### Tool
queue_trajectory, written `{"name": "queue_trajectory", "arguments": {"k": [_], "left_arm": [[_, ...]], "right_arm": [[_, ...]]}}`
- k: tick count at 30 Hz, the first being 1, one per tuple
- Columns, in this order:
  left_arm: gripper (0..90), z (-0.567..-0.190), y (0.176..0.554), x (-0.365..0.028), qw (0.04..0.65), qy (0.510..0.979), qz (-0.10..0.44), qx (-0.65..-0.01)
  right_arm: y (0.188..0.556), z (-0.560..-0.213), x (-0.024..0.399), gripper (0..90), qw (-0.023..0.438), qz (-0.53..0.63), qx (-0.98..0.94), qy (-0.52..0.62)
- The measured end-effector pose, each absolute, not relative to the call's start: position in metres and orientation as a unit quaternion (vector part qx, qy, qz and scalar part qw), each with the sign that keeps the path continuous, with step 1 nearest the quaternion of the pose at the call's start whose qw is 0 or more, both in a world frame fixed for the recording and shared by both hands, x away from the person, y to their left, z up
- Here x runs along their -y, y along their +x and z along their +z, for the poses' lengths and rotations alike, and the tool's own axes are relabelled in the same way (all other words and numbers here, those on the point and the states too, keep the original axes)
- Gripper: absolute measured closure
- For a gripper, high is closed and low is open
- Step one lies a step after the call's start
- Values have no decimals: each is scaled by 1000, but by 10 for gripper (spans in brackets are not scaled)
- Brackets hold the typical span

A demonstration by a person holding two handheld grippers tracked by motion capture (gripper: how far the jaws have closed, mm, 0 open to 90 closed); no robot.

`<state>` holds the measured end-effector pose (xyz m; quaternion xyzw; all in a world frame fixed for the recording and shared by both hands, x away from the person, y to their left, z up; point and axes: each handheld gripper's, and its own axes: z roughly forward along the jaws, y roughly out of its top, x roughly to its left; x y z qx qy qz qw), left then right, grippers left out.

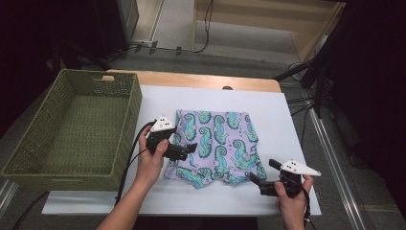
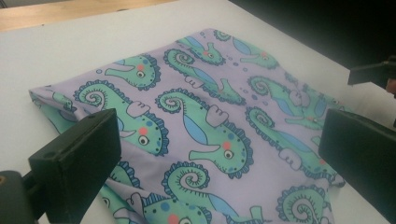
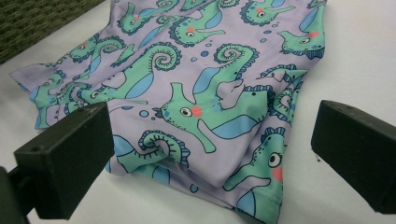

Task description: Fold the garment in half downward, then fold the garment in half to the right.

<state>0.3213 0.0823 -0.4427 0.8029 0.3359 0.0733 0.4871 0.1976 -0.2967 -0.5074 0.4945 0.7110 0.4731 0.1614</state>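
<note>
Shorts' (image 2: pixel 210 140) hem (lower edge) cropped

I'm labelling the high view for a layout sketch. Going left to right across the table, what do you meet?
Green woven basket → left tool, jaws open at the cloth's left edge → folded lilac seahorse-print cloth → right tool, jaws open near the cloth's lower right corner.

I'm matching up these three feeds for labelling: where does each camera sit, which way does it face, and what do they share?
High view: above the person's side, facing forward and down on the table; forearms, left gripper, right gripper.
Left gripper view: rides that gripper, looks between its open jaws across the seahorse garment.
Right gripper view: rides that gripper, faces the garment's folded edge and the green basket.
Shared: the garment.
</note>
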Motion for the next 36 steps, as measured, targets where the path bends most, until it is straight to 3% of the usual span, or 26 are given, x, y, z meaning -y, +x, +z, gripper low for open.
{"name": "queue_trajectory", "arguments": {"k": [7, 14, 17, 21, 23, 29, 36], "left_arm": [[0, -440, 333, -77, 485, 802, 67, -343], [89, -440, 350, -72, 475, 800, 77, -358], [298, -441, 361, -72, 464, 794, 94, -382], [665, -448, 377, -72, 443, 792, 111, -406], [771, -455, 386, -72, 430, 797, 103, -412], [801, -478, 405, -72, 383, 805, 103, -442], [760, -501, 417, -76, 362, 803, 87, -464]], "right_arm": [[198, -508, 296, 0, 158, 473, -711, 496], [198, -507, 296, 0, 159, 474, -710, 496], [198, -508, 296, 0, 158, 473, -710, 497], [199, -508, 296, 0, 158, 472, -712, 495], [199, -509, 296, 0, 158, 473, -712, 495], [200, -510, 297, 0, 155, 470, -712, 498], [200, -511, 298, 0, 156, 470, -711, 499]]}}
